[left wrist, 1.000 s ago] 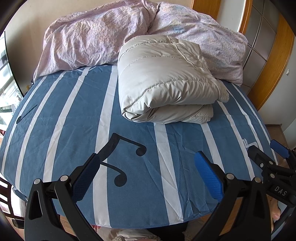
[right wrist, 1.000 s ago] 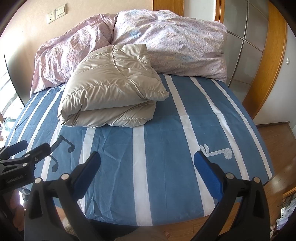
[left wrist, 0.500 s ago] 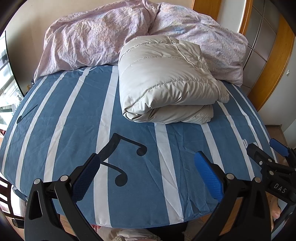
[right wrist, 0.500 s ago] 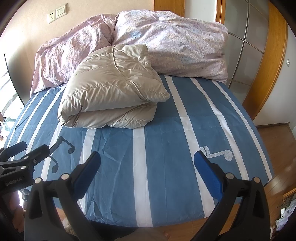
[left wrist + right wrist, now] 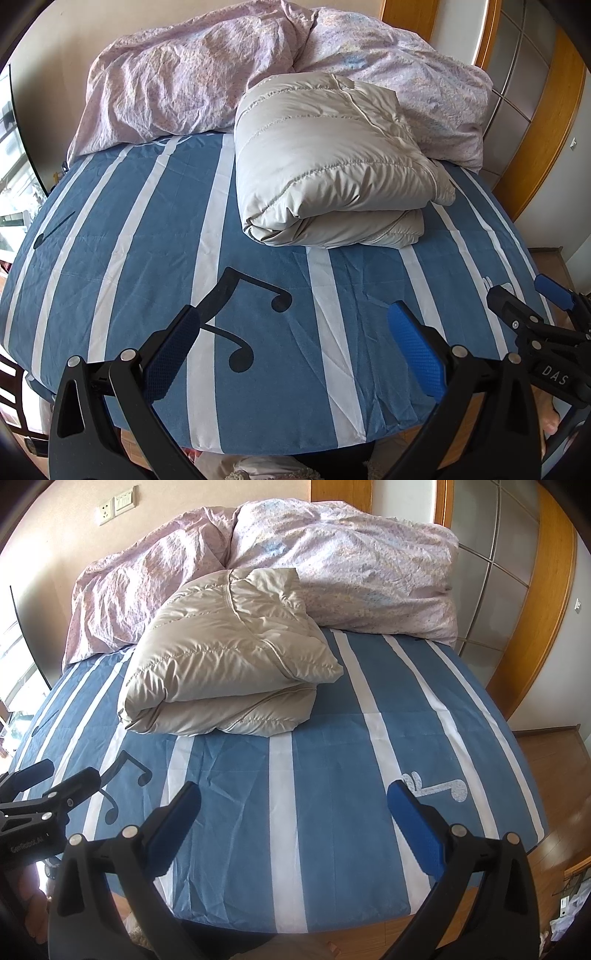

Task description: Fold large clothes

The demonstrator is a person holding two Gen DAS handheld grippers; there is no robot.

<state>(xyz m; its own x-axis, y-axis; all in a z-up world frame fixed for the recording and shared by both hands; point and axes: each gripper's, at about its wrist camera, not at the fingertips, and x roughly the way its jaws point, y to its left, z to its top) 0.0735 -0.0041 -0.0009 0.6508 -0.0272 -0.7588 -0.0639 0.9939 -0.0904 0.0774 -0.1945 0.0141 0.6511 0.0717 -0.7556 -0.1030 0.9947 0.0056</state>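
A beige puffer jacket (image 5: 332,170) lies folded into a thick, squarish bundle on the bed (image 5: 110,258), well up toward the head end. Its quilted top layer is smooth and glossy, with stitched channels running across it; a second layer shows underneath along the near edge, where the fold bulges round on the left and the layers gape a little on the right. A seam with pale piping crosses the top, and one corner of the upper layer pokes out past the bundle on the right side. The far edge of the jacket (image 5: 229,657) rests against a crumpled pink floral duvet (image 5: 351,572) heaped across the head of the bed.

The sheet is blue with white stripes and printed music notes (image 5: 243,321), lightly creased. Between the jacket's near edge and the foot of the bed there is a broad stretch of bare sheet, and more open sheet on both sides of the bundle, wider on the right as the right wrist camera shows it. Beyond the right edge of the bed lies wooden floor (image 5: 546,760), with a wood-framed sliding door (image 5: 517,590) behind.

The left gripper (image 5: 291,347) hangs over the foot of the bed, its blue-padded jaws spread wide with nothing between them. The right gripper (image 5: 291,827) sits beside it, likewise wide apart and empty, well short of the jacket.
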